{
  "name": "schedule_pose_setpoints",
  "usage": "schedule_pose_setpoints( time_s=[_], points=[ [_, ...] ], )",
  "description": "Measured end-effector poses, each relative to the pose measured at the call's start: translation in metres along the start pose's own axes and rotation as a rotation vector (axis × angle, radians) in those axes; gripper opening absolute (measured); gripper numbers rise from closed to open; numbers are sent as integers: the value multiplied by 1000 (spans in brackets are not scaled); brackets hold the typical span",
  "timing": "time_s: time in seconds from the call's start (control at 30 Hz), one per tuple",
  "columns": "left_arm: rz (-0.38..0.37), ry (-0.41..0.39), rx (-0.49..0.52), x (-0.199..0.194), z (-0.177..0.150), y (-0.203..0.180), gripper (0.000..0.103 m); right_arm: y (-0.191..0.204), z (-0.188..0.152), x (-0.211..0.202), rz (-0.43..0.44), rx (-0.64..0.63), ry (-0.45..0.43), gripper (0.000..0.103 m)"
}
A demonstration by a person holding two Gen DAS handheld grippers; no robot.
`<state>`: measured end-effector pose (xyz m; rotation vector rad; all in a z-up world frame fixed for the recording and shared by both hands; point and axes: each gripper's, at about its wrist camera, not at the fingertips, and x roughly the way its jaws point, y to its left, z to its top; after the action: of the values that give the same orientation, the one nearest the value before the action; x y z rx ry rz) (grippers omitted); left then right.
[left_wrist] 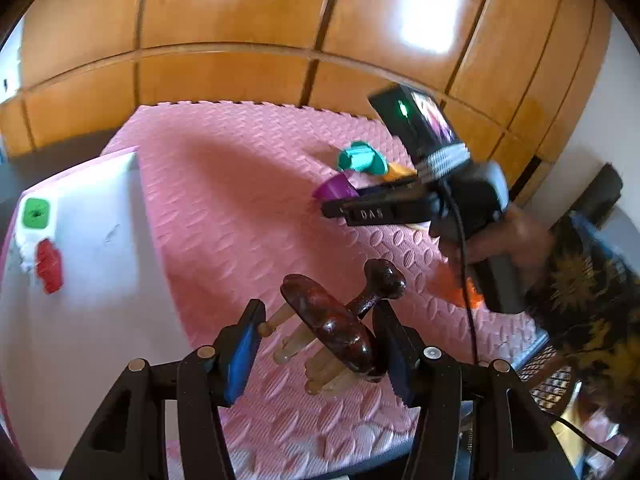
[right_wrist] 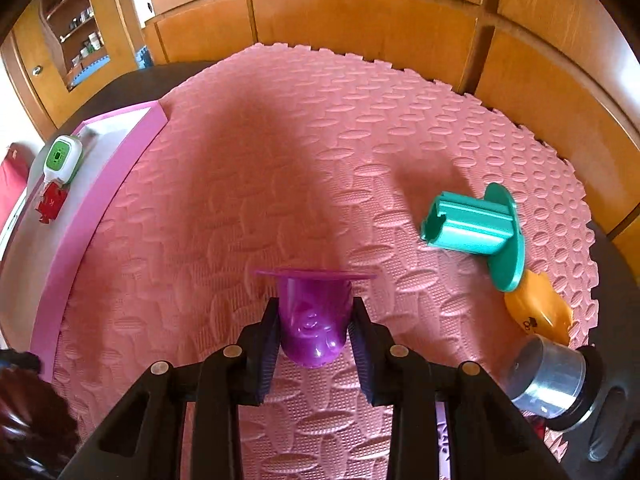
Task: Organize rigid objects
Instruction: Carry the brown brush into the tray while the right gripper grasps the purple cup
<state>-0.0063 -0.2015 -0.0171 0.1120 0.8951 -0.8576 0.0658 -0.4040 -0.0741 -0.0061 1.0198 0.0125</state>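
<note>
In the left wrist view my left gripper (left_wrist: 318, 336) is shut on a dark brown wooden massager (left_wrist: 332, 332) with pale pegs and a knobbed handle, held above the pink foam mat (left_wrist: 240, 184). In the right wrist view my right gripper (right_wrist: 315, 344) is shut on a purple flanged plastic piece (right_wrist: 314, 316); both pads press its body, and its flange points away from me. From the left wrist view the right gripper (left_wrist: 340, 210) is at mid-right in a person's hand, with the purple piece (left_wrist: 336, 188) at its tip.
A teal flanged piece (right_wrist: 472, 232), an orange piece (right_wrist: 540, 308) and a silver cylinder on a black base (right_wrist: 548, 380) lie at the mat's right. At the left a pink-rimmed white tray (right_wrist: 120, 152) holds a green-and-white device (right_wrist: 62, 158) and a red piece (right_wrist: 50, 200). Wooden cabinets stand behind.
</note>
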Motion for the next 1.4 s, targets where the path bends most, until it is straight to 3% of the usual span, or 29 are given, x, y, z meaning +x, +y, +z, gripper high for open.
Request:
schedule_pose_setpoints(
  time_s=[0.17,0.3,0.53,0.63,0.97,1.07,1.23,1.4],
  points=[
    [23,-69,-110,-32,18,35,56,0,-8,-2,-13,7,-69,33],
    [111,-122,-199,-44,43,79,56,0,-7,-1,-18,-2,-82,32],
    [257,-102,-294,-8,77,141,56,0,-10,-2,-24,-8,-88,32],
    [267,-80,-315,16,89,155,56,0,-10,-2,-25,-9,-86,32],
    [378,-20,-269,55,105,181,58,1,-9,-2,-27,-19,-83,32],
    [408,-51,-234,48,105,178,72,1,-9,-2,-27,-20,-83,32],
    [416,-82,-233,31,100,168,72,2,-8,-2,-29,-21,-83,32],
    [435,-139,-237,2,80,145,87,1,-8,-2,-25,-8,-80,33]
  ],
)
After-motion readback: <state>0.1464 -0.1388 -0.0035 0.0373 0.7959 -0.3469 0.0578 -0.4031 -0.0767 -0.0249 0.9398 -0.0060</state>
